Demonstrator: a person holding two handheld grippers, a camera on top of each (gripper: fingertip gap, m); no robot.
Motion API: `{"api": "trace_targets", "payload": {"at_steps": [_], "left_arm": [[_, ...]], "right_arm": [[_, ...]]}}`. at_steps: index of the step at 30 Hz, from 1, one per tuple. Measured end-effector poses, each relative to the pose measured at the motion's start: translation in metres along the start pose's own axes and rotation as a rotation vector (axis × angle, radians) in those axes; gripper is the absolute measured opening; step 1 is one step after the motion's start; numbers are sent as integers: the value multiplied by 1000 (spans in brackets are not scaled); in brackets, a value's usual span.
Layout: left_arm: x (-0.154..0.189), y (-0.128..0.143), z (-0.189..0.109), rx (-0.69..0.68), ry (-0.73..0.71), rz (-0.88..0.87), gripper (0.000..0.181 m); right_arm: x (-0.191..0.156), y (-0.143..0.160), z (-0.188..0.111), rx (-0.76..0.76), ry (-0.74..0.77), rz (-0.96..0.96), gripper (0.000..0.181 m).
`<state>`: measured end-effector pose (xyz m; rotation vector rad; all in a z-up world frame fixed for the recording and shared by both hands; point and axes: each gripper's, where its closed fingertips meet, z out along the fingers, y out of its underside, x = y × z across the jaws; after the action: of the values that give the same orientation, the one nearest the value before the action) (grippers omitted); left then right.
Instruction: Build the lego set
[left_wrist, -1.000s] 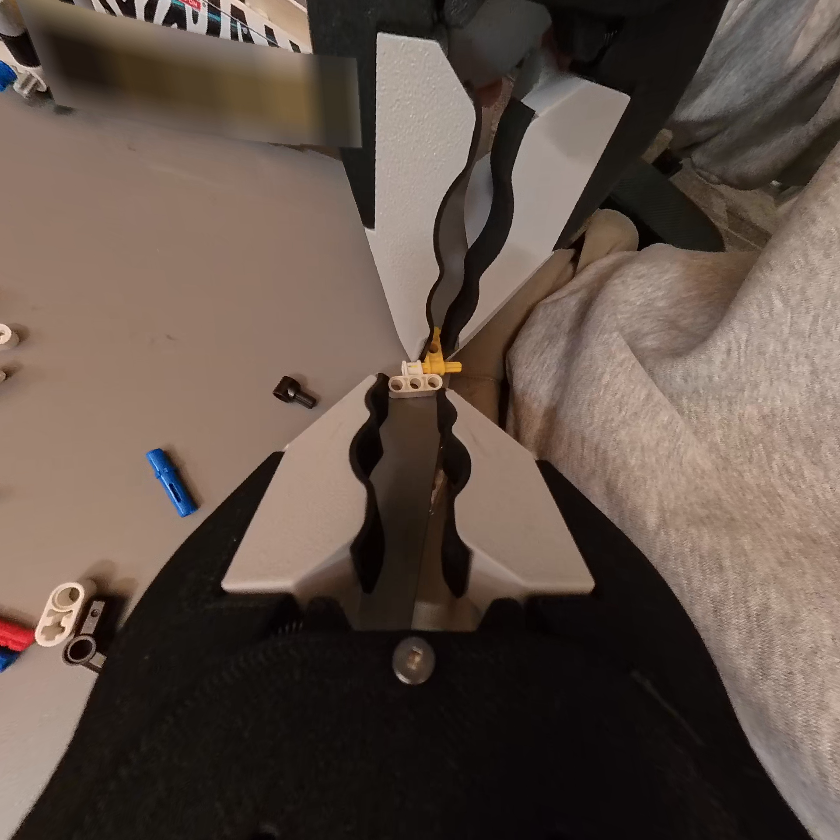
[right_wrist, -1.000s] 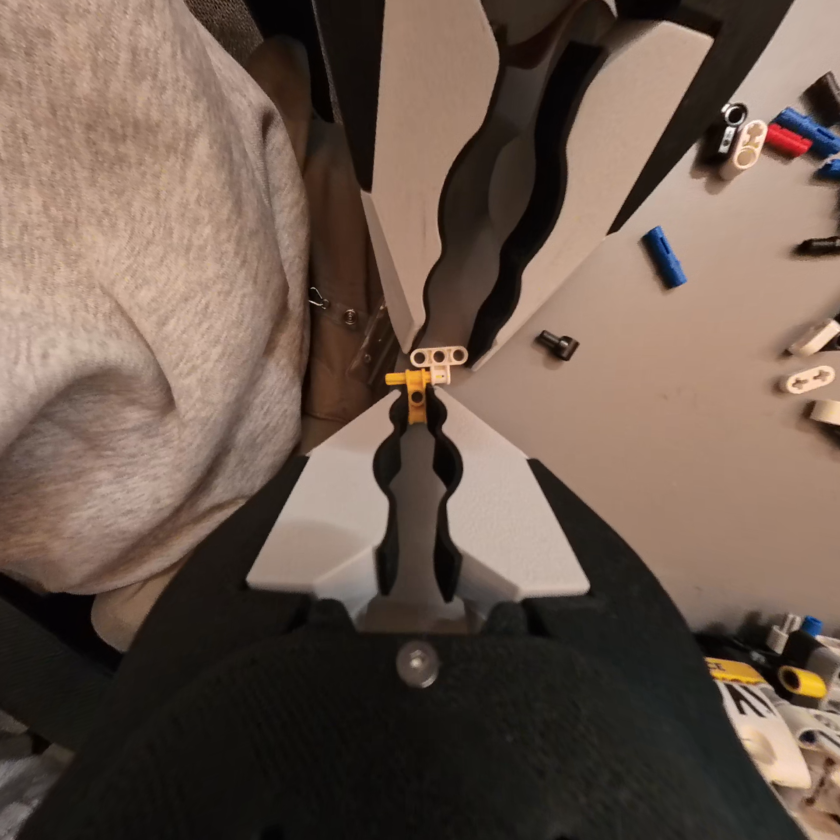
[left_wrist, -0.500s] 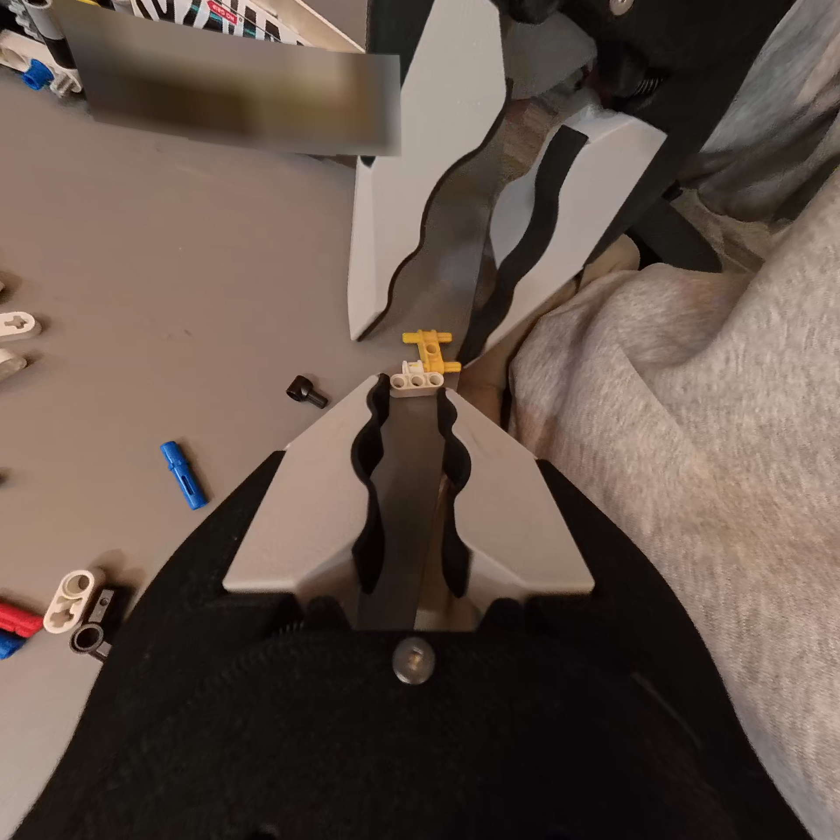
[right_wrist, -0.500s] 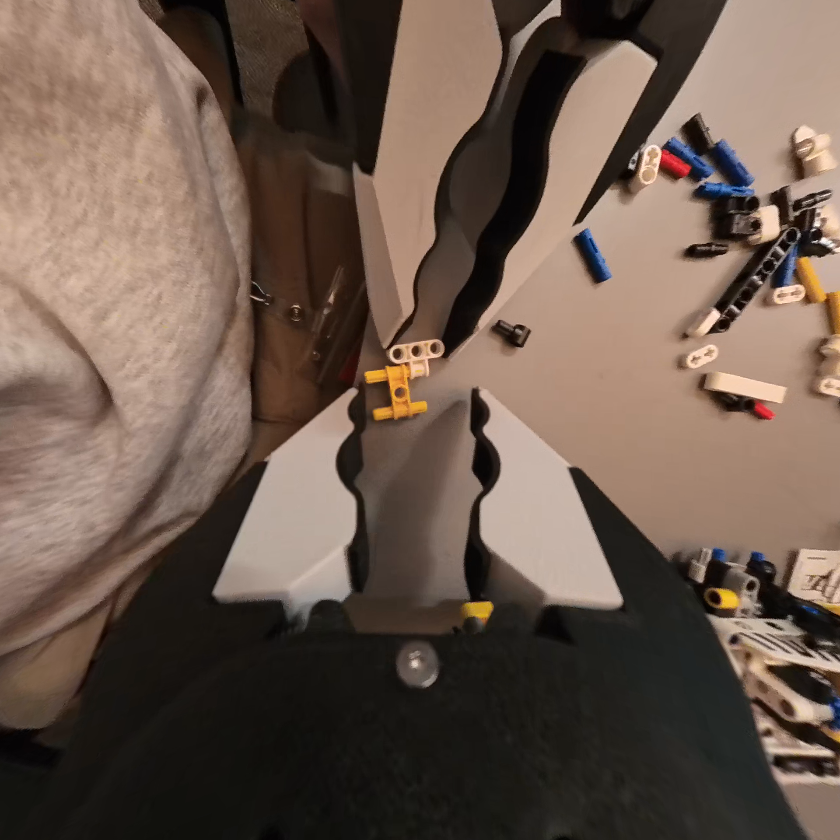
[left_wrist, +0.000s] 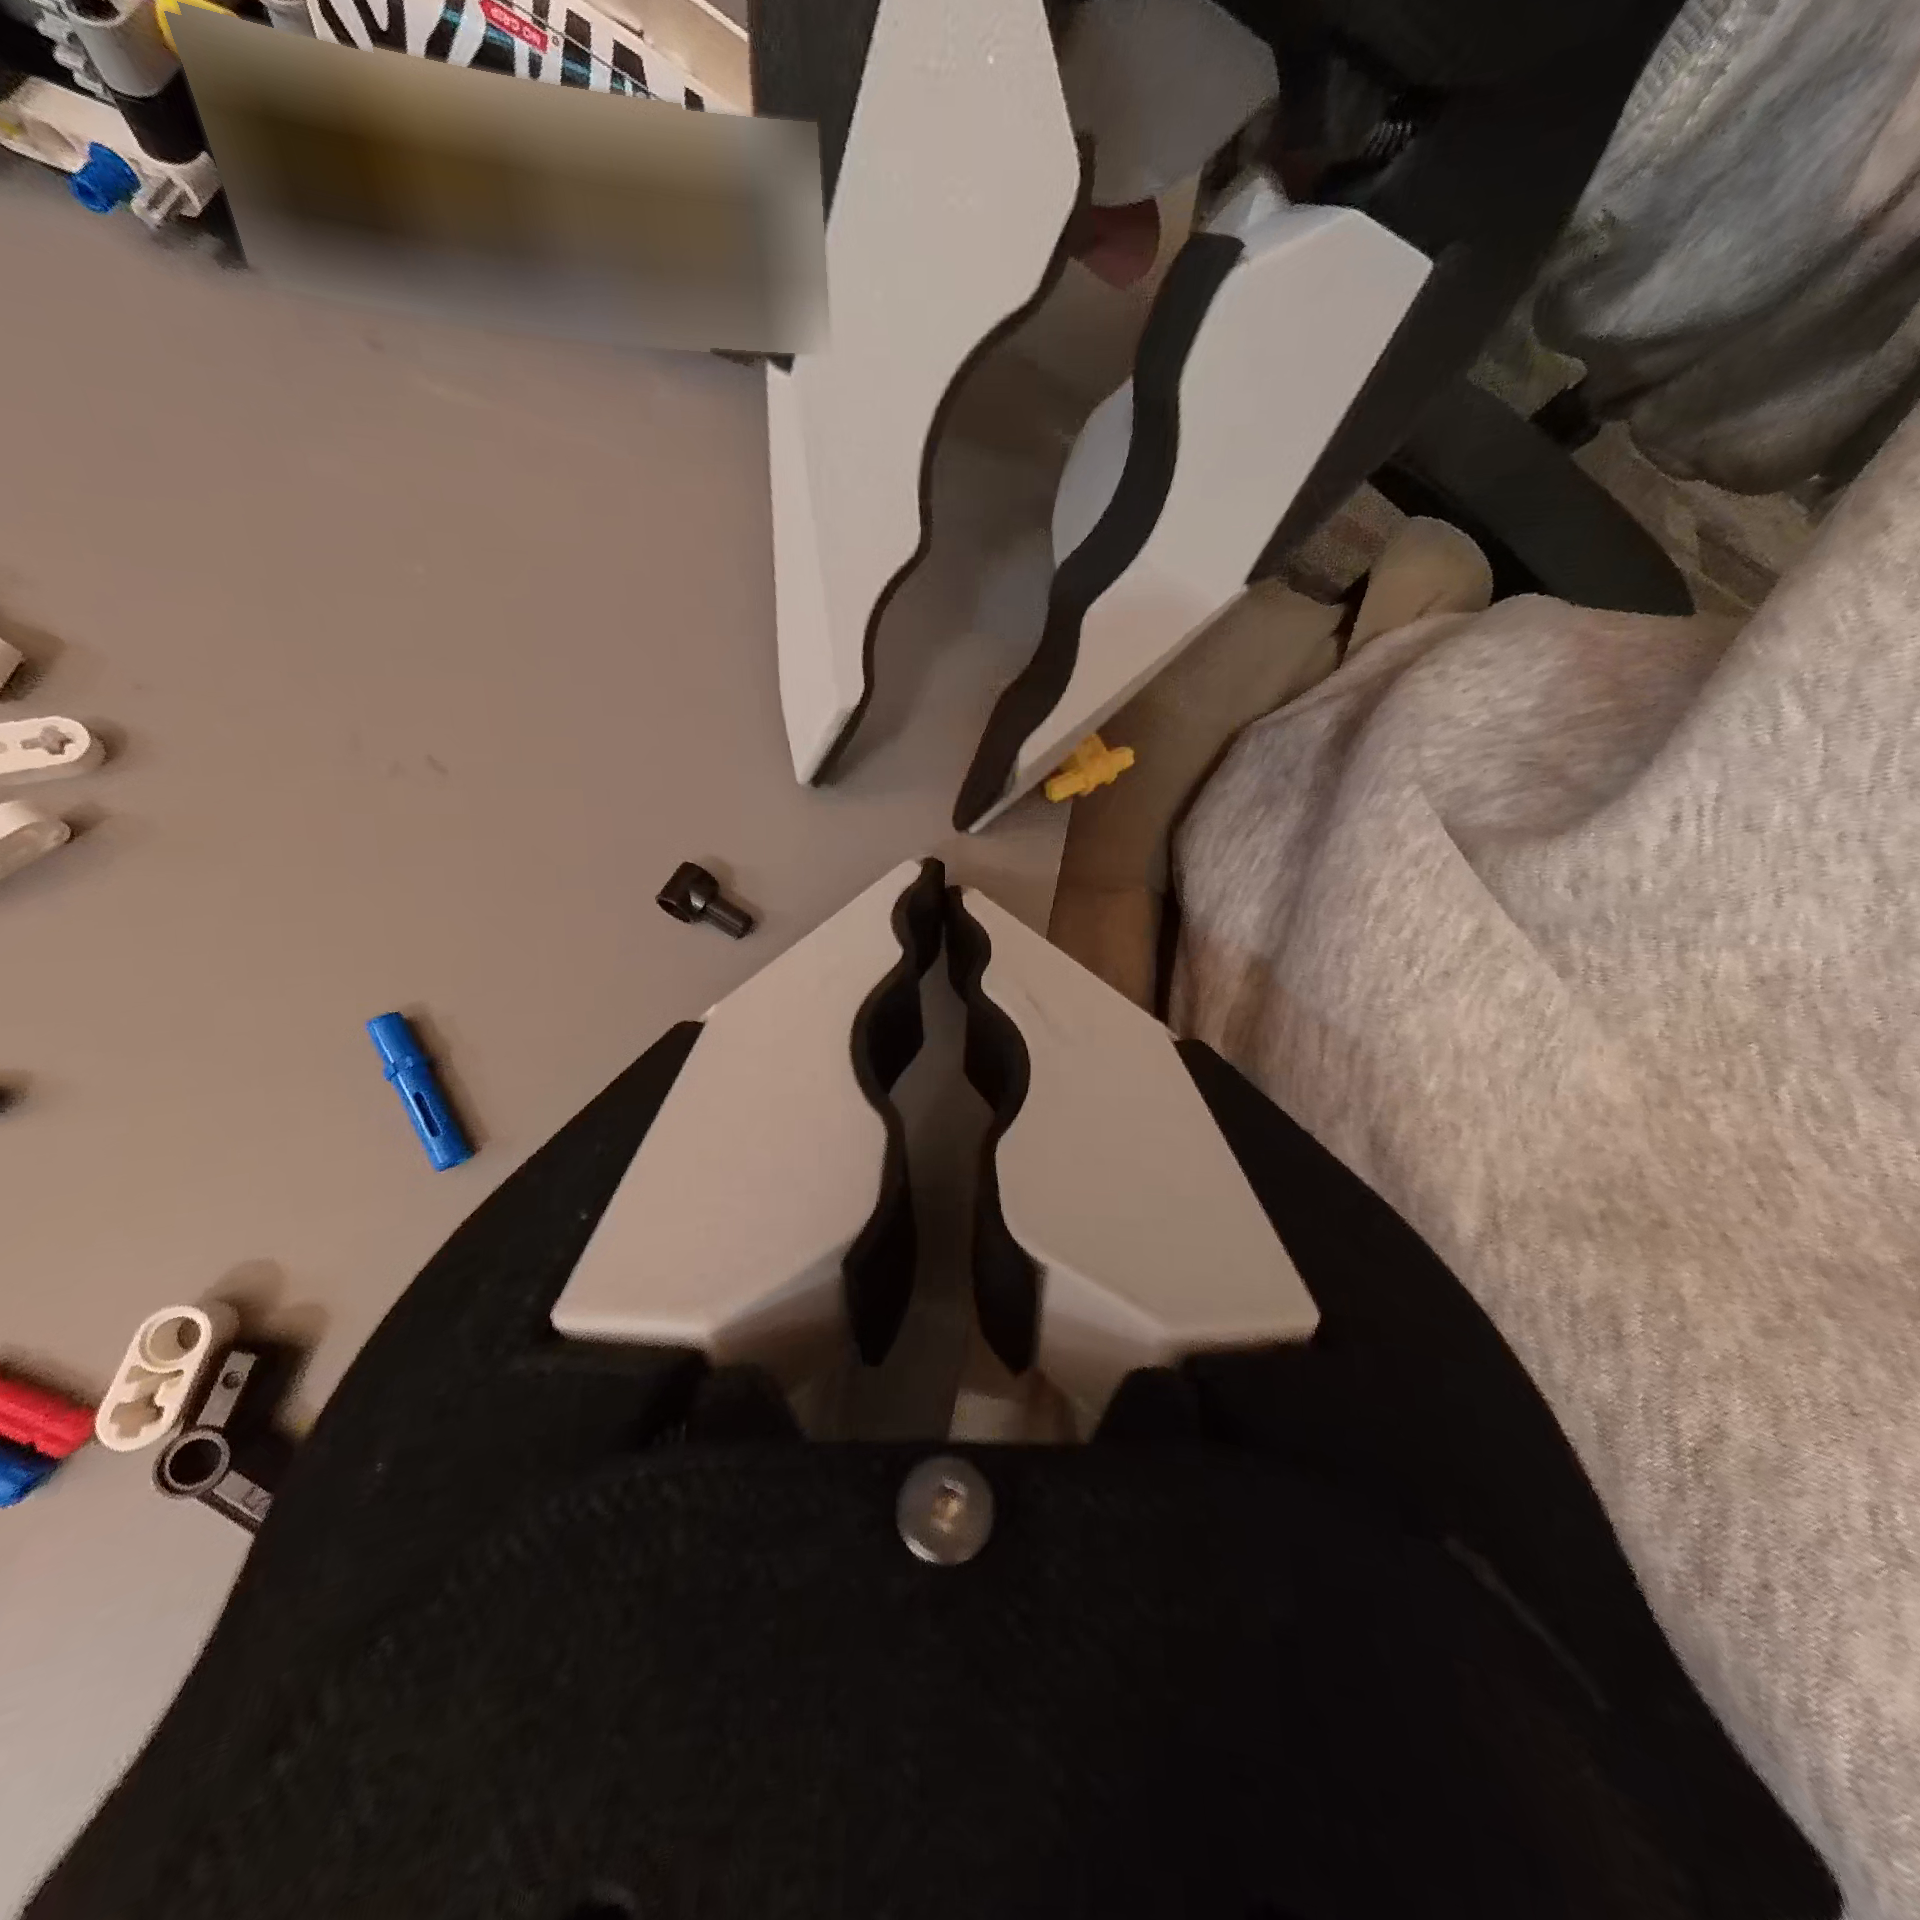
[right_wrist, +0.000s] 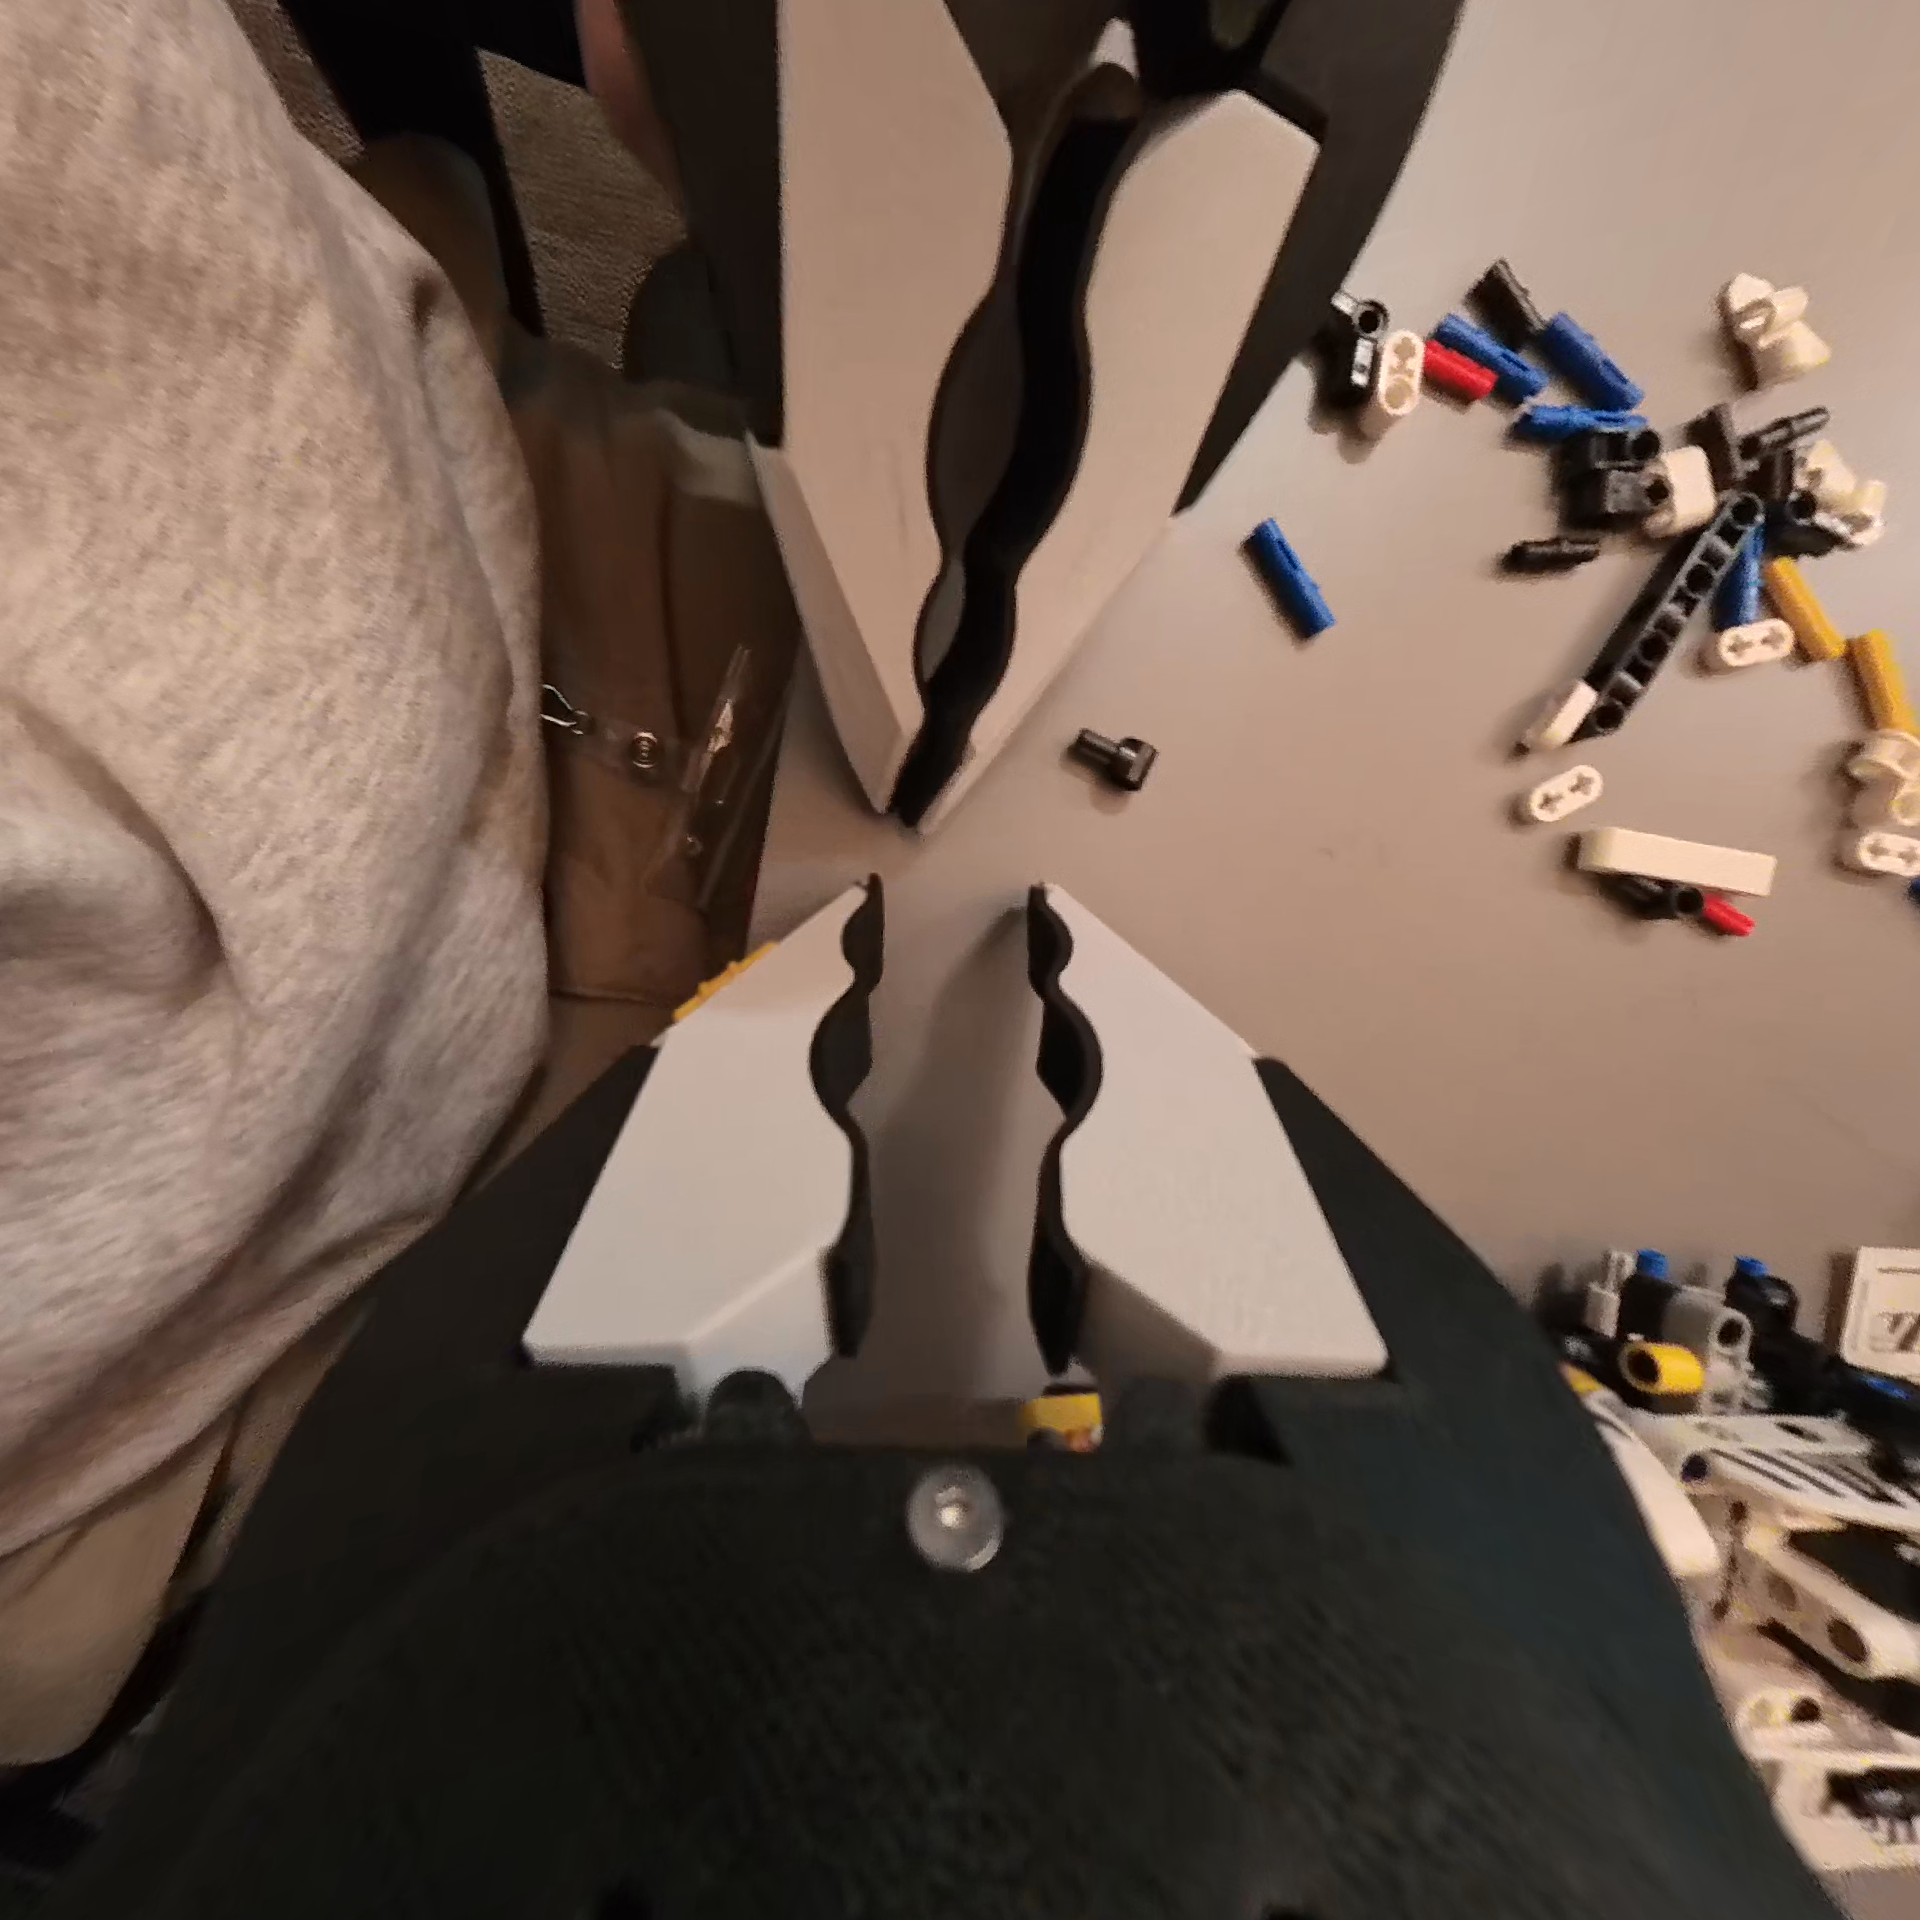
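**Two grippers nose to nose at the table's edge**

Two big things frame it all: the grey table (left_wrist: 395, 582) and a person's grey sweatshirt (left_wrist: 1558, 1039) pressed up along the table's edge, so that side has basically no room. Toward the table's middle there's a wide bare patch to move in.

Left gripper (left_wrist: 940, 883) has its jaws pinched together at the tips with nothing between them. Right gripper (right_wrist: 951, 904) is spread wide and empty too, only bare table showing in the gap. The tips of the two sit close, just apart, right by the table edge.

The yellow connector (left_wrist: 1086, 771) sits at the table's edge, poking out from behind one finger of the right gripper in the left wrist view. Can't tell if it's lying on the table or on the clothing.

Loose bits near the tips: a black pin (left_wrist: 704, 900) just beside the left gripper and a blue pin (left_wrist: 421, 1091) a bit further out. The main scatter of lego pieces (right_wrist: 1662, 520) is well apart, and a partly built model (right_wrist: 1714, 1455) sits at the frame's lower corner in the right wrist view.
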<state>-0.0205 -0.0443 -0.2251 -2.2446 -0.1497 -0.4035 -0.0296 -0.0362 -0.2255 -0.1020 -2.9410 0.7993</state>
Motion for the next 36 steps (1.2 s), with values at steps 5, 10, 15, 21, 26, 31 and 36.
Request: {"api": "trace_targets", "payload": {"at_steps": [5, 10, 15, 21, 26, 31, 36], "left_arm": [[1, 0, 0, 3, -4, 12, 0], [4, 0, 1, 14, -5, 18, 0], [12, -6, 9, 22, 4, 21, 8], [21, -13, 18, 42, 42, 23, 19], [22, -15, 20, 44, 38, 11, 20], [27, -18, 22, 62, 67, -13, 20], [25, -33, 6, 176, 141, -105, 28]], "right_arm": [[8, -3, -13, 67, 64, 114, 27], [2, 2, -51, 169, 242, 292, 34], [-35, 36, -54, 146, 385, 457, 44], [-48, 48, -33, 123, 441, 458, 39], [-37, 41, -27, 160, 402, 465, 31], [-38, 35, -22, 156, 340, 445, 9], [-32, 23, -32, 185, 373, 350, 7]]}}
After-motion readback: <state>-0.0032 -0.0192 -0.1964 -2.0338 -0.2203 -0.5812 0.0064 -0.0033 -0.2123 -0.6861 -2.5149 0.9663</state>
